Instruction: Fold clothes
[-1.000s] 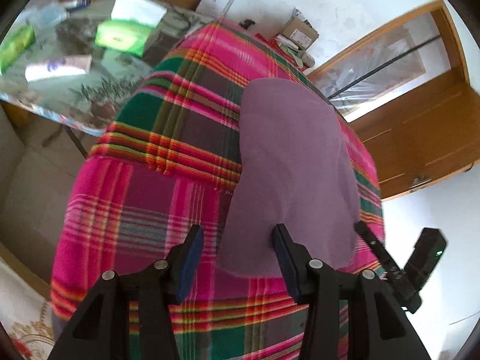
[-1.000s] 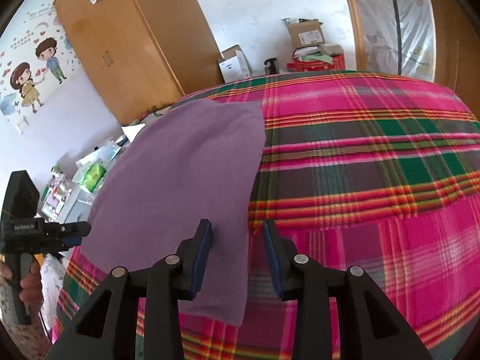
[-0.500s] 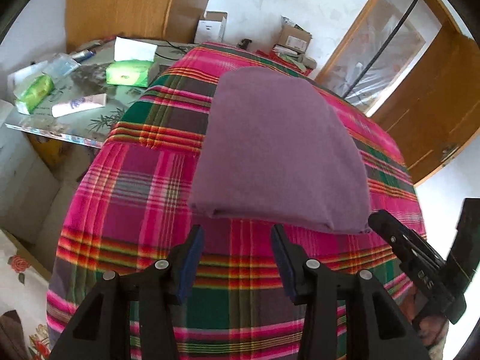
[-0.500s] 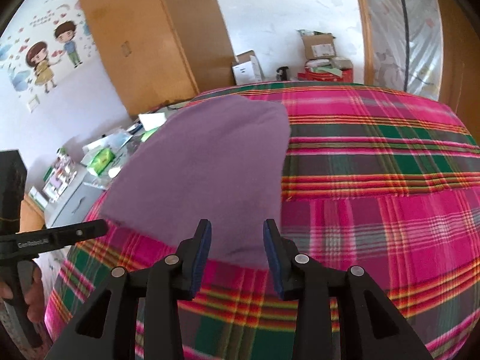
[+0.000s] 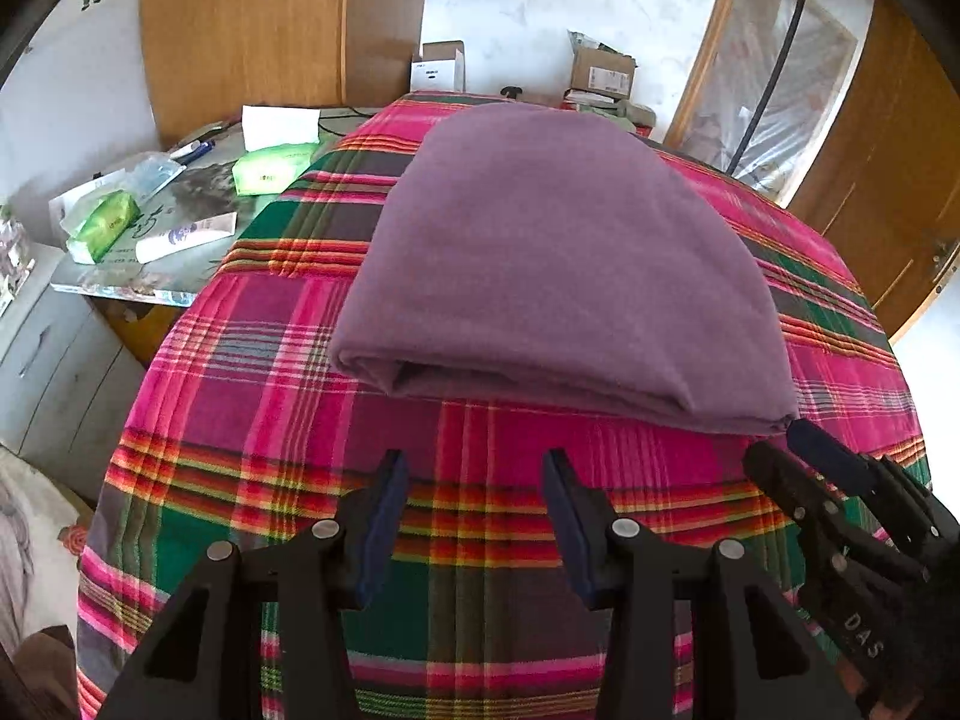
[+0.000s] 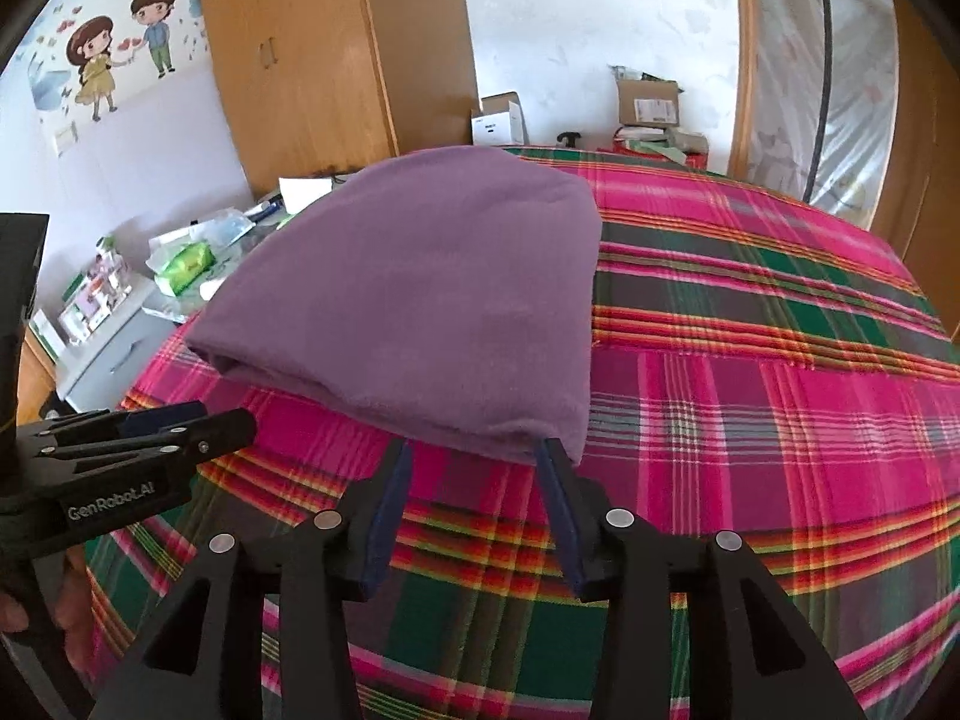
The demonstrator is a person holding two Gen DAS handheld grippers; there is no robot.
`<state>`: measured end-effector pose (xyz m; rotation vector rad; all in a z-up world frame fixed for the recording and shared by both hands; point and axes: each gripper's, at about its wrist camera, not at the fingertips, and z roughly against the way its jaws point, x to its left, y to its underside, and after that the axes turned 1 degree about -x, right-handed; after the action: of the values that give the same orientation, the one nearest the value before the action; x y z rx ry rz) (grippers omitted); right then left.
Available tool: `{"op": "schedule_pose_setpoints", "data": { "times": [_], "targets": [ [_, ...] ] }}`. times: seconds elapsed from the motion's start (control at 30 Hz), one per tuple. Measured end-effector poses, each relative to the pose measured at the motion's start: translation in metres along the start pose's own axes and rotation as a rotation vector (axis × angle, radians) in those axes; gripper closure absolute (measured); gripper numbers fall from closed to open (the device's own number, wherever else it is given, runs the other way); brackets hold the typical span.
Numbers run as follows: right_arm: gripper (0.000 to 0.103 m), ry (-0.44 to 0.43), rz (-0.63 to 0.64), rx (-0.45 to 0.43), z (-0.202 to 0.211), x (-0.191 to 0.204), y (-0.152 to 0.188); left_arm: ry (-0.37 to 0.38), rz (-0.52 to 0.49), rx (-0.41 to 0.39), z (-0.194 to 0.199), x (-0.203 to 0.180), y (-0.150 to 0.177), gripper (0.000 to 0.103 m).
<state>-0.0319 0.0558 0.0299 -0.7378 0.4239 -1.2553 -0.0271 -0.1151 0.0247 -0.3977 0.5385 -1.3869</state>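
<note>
one folded purple garment (image 5: 558,264), one plaid blanket (image 5: 456,516), two tongs (image 5: 474,480), two green packets (image 5: 273,167), two cardboard boxes (image 5: 602,72)

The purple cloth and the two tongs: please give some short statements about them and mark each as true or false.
1. The purple cloth lies folded on the plaid bedspread. True.
2. The left tongs grip the cloth. False: they are open, short of its near edge.
3. The right tongs are at the cloth's near corner. True; they are opening.
4. The cloth hangs off the bed. False: it rests fully on it.
5. Green packets lie on the side table. True.
</note>
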Motion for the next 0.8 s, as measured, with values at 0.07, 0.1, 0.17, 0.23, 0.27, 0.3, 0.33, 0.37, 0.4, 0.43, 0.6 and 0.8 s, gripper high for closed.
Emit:
{"op": "schedule_pose_setpoints", "data": {
  "times": [0.07, 0.1, 0.17, 0.23, 0.27, 0.3, 0.33, 0.37, 0.4, 0.43, 0.6, 0.8],
  "targets": [
    [0.057, 0.009, 0.011, 0.004, -0.001, 0.000, 0.000, -0.024, -0.015, -0.030, 0.000, -0.003, 0.000, 0.057],
    [0.057, 0.024, 0.019, 0.003, -0.001, 0.002, 0.001, -0.022, -0.022, -0.028, -0.001, -0.005, 0.000, 0.057],
    [0.057, 0.052, 0.032, 0.004, -0.002, 0.004, 0.002, -0.009, -0.021, -0.004, -0.007, -0.005, -0.001, 0.057],
    [0.057, 0.064, 0.036, 0.005, -0.003, 0.006, 0.003, -0.003, -0.014, -0.010, -0.010, -0.005, -0.002, 0.057],
    [0.057, 0.069, 0.041, 0.009, -0.004, 0.008, 0.003, -0.003, -0.014, -0.014, -0.010, -0.005, -0.002, 0.057],
    [0.057, 0.074, 0.047, 0.014, -0.005, 0.009, 0.004, -0.002, -0.015, -0.015, -0.011, -0.004, -0.003, 0.057],
    [0.057, 0.079, 0.051, 0.022, -0.007, 0.009, 0.004, -0.001, -0.014, -0.018, -0.012, -0.004, -0.003, 0.057],
    [0.057, 0.078, 0.052, 0.028, -0.009, 0.009, 0.004, 0.000, -0.013, -0.019, -0.012, -0.004, -0.003, 0.057],
    [0.057, 0.075, 0.050, 0.037, -0.011, 0.009, 0.005, -0.002, -0.011, -0.022, -0.012, -0.004, -0.003, 0.057],
    [0.057, 0.071, 0.047, 0.045, -0.013, 0.008, 0.006, -0.007, -0.014, -0.026, -0.013, -0.004, -0.003, 0.057],
    [0.054, 0.068, 0.024, 0.065, -0.018, 0.002, 0.005, -0.070, -0.068, -0.050, -0.017, -0.013, 0.000, 0.057],
    [0.042, 0.085, 0.038, 0.077, -0.023, 0.004, 0.004, -0.086, -0.085, -0.077, -0.019, -0.013, -0.001, 0.056]
  ]
}}
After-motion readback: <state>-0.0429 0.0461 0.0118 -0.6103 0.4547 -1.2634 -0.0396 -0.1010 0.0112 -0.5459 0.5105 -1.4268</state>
